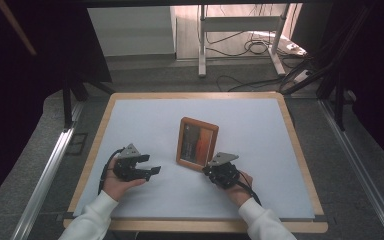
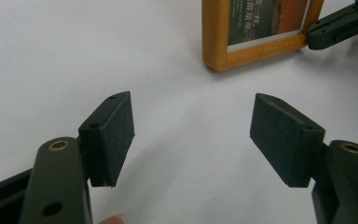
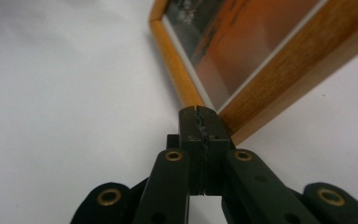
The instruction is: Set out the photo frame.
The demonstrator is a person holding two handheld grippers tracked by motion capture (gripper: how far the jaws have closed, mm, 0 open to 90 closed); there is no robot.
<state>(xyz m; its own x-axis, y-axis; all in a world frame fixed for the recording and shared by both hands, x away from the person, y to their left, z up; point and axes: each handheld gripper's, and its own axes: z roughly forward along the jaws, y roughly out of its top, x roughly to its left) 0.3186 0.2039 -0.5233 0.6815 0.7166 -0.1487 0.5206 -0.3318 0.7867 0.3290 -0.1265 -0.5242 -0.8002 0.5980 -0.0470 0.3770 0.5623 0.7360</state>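
Observation:
A wooden picture frame (image 1: 197,141) with an orange picture lies flat in the middle of the white table top (image 1: 145,115). My right gripper (image 1: 206,169) is shut, pads pressed together with nothing between them. Its tip touches the frame's near right corner (image 3: 242,60) in the right gripper view (image 3: 199,112). My left gripper (image 1: 152,164) is open and empty, low over the table to the left of the frame. In the left gripper view (image 2: 191,135) the frame's corner (image 2: 256,32) lies ahead, with the right gripper (image 2: 335,28) at its edge.
The table has a wooden rim (image 1: 96,140). Aluminium rails (image 1: 45,175) run along both sides on the floor. A white metal stand (image 1: 240,35) and loose cables (image 1: 255,47) lie beyond the far edge. Bare white surface surrounds the frame.

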